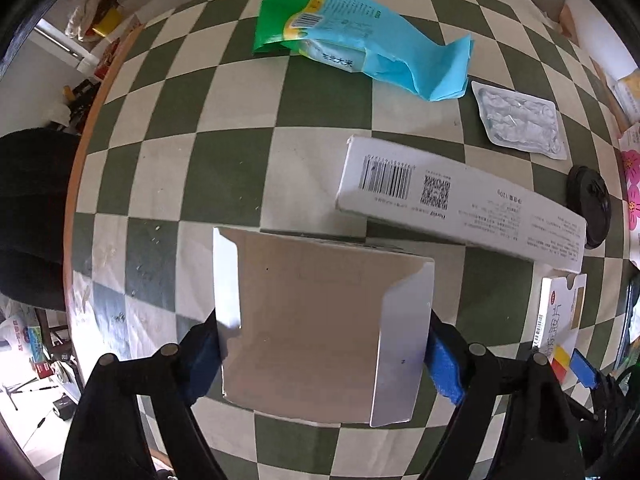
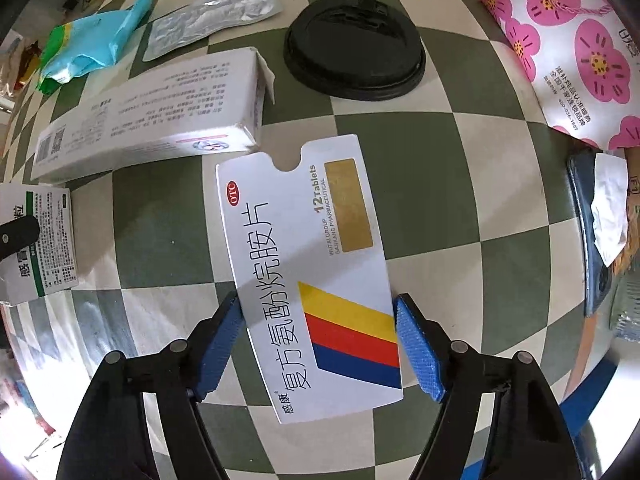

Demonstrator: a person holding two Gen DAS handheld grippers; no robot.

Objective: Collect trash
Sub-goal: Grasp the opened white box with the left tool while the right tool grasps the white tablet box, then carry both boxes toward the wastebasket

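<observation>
Left gripper point(image 1: 320, 360) is clamping an opened grey carton point(image 1: 320, 328), pads pressing both side flaps, held over the checkered table point(image 1: 224, 176). Right gripper point(image 2: 320, 344) is bracketing the flat tablet box point(image 2: 316, 280); left pad is touching its edge, right pad is at the other edge, contact unclear. Long white box point(image 1: 460, 204) is lying just ahead, black lid point(image 2: 354, 64) and green-blue bag point(image 1: 352, 36) beyond it.
</observation>
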